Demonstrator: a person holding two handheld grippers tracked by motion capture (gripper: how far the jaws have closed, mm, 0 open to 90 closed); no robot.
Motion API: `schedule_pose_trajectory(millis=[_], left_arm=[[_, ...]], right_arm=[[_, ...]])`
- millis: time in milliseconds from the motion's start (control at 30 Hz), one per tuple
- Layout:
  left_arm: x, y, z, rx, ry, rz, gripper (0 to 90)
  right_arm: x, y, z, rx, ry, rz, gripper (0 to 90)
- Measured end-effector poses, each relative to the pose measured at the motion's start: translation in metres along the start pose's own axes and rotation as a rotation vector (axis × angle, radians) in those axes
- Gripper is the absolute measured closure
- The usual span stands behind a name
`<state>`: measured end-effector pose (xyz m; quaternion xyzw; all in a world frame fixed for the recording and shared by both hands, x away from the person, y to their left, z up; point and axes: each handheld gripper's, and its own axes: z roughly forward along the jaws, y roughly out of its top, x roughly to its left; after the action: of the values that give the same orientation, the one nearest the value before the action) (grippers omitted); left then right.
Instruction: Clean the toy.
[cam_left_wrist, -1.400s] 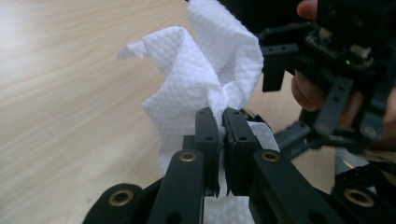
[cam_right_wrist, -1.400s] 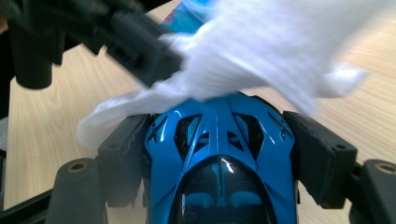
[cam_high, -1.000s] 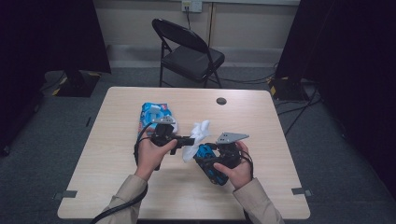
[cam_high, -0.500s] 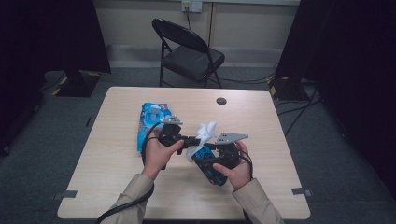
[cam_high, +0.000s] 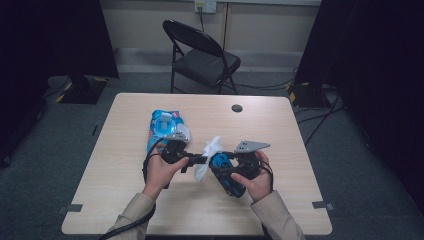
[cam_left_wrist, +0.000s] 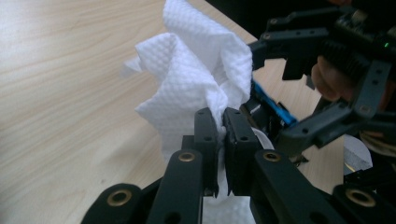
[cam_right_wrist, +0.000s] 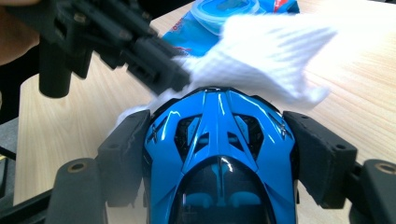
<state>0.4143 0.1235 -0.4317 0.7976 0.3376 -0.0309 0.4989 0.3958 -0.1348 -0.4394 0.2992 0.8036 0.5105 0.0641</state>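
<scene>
Left gripper (cam_left_wrist: 223, 133) clamped on white wipe (cam_left_wrist: 196, 79), jaws nearly together, cloth bunched above pads. Wipe pressed against nose of blue toy car (cam_right_wrist: 219, 154). Right gripper (cam_right_wrist: 219, 140) clamped across car body, one pad on each side, car lifted off table (cam_high: 125, 200). High view: left gripper (cam_high: 196, 160) and right gripper (cam_high: 227, 170) meet mid-table, wipe (cam_high: 209, 155) between them. Blue wipes pack (cam_high: 164, 127) lies flat just behind left gripper. Folding chair (cam_high: 202, 55) beyond far edge.
</scene>
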Motion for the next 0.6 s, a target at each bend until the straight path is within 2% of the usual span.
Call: schedule_pose_trajectory(millis=[67, 100, 233, 300, 367, 467, 567, 600], left_arm=[[0.002, -0.002, -0.002, -0.011, 0.005, -0.009, 85.0], [0.007, -0.004, -0.007, -0.035, 0.017, -0.027, 85.0], [0.010, -0.008, -0.008, -0.016, 0.012, -0.028, 85.2], [0.004, -0.012, -0.002, 0.004, -0.021, -0.014, 85.2], [0.000, -0.014, 0.003, 0.017, -0.036, -0.005, 85.3], [-0.005, -0.017, 0.010, 0.021, -0.064, -0.002, 85.3], [-0.007, -0.019, 0.014, 0.030, -0.073, 0.010, 85.3], [-0.010, -0.020, 0.018, 0.028, -0.091, 0.016, 85.3]], right_arm=[[0.000, 0.000, 0.000, -0.003, -0.001, 0.001, 26.2], [0.000, 0.000, -0.001, -0.003, 0.000, -0.002, 26.2], [0.002, 0.004, -0.004, -0.028, 0.003, -0.001, 26.2], [0.003, 0.006, -0.004, -0.029, 0.004, -0.007, 26.2], [0.003, 0.006, -0.004, -0.031, 0.005, -0.003, 26.2], [0.002, 0.004, -0.003, -0.029, 0.004, 0.000, 26.2], [0.001, 0.004, -0.004, -0.031, 0.007, 0.007, 26.2], [0.001, 0.003, -0.003, -0.030, 0.008, 0.006, 26.2]])
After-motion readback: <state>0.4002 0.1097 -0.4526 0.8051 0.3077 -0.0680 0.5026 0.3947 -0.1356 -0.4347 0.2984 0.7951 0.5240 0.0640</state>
